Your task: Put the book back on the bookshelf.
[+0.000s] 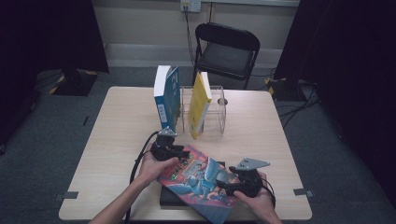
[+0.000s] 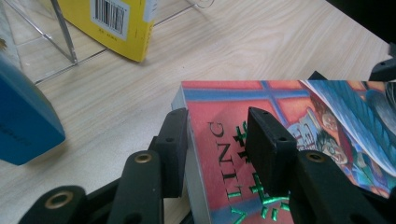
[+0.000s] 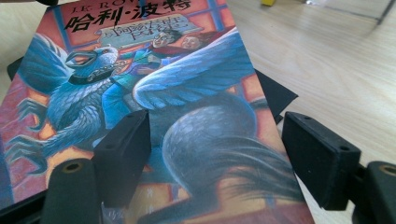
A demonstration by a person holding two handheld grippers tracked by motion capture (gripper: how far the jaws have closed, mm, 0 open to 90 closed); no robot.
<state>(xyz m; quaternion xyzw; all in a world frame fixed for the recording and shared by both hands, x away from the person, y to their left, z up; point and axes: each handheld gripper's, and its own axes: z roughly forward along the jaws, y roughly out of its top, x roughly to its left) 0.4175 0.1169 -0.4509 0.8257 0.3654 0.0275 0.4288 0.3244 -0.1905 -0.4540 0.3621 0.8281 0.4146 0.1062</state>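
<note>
A: Nearest us are the person's forearms, coming in at the near edge of the wooden table (image 1: 116, 121), and between the hands lies the illustrated book (image 1: 201, 182). It rests tilted on a flat black block (image 1: 167, 198) near the table's near edge, a little right of centre.

B: So it hasn't left the table?

A: Not clearly. Its left corner looks raised. The left gripper (image 1: 176, 150) is clamped on that corner: in the left gripper view one jaw presses the page edge and the other sits on the red cover (image 2: 224, 140).

B: And the right gripper (image 1: 223, 183)?

A: Its jaws stand wide over the cover. In the right gripper view one pad lies on the picture and the other hangs off the book's edge, so I read it as released, steadying at most.

B: Where would the book go?

A: My guess is the clear book stand (image 1: 215, 112) at the far middle of the table. A yellow book (image 1: 200, 111) already stands in it and a blue book (image 1: 166, 97) leans upright just left of it.

B: So two are placed and one is left?

A: That's my judgement. The grip is made on the left; the lift, the turn upright and the slotting remain.
</note>
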